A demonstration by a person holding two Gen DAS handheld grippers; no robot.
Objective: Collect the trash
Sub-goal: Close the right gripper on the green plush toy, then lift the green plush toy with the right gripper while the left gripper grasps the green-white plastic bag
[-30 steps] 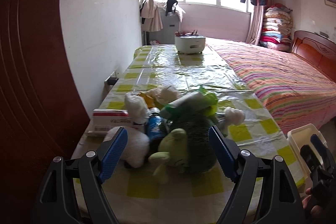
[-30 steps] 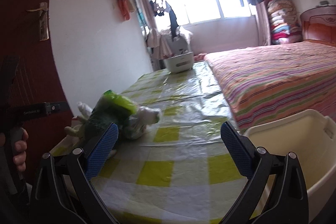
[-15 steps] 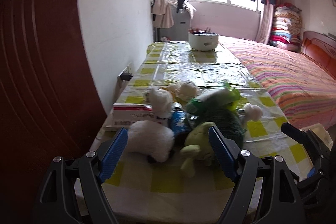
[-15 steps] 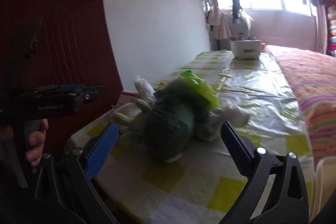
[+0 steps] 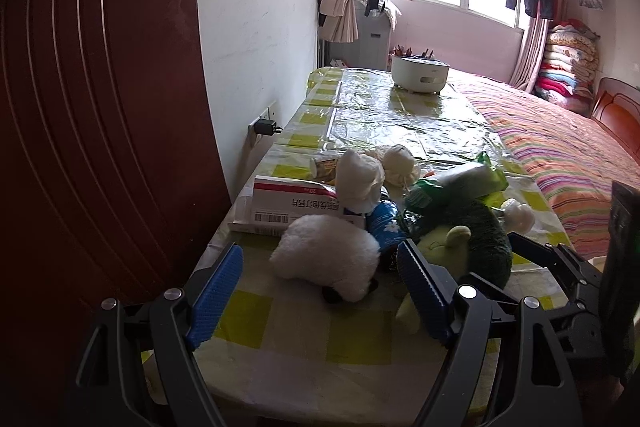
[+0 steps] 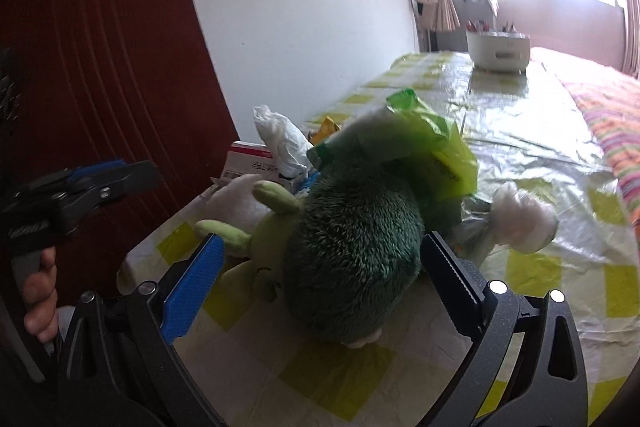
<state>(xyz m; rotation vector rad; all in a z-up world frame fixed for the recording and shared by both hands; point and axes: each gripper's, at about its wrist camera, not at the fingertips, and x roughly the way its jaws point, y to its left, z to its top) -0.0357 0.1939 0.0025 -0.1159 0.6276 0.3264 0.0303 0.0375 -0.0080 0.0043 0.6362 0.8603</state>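
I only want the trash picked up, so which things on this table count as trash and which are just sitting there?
Trash:
green plastic bag
white plastic bag
crumpled white wad
medicine box
blue wrapper

Just lying about:
green plush toy
white plush toy
white basket

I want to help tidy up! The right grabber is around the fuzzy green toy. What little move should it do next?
Probably slide the right gripper sideways to the white crumpled wad beside the green plush toy. Its jaws are open around the toy, which doesn't look like trash; the wad does, and lies free on the table.
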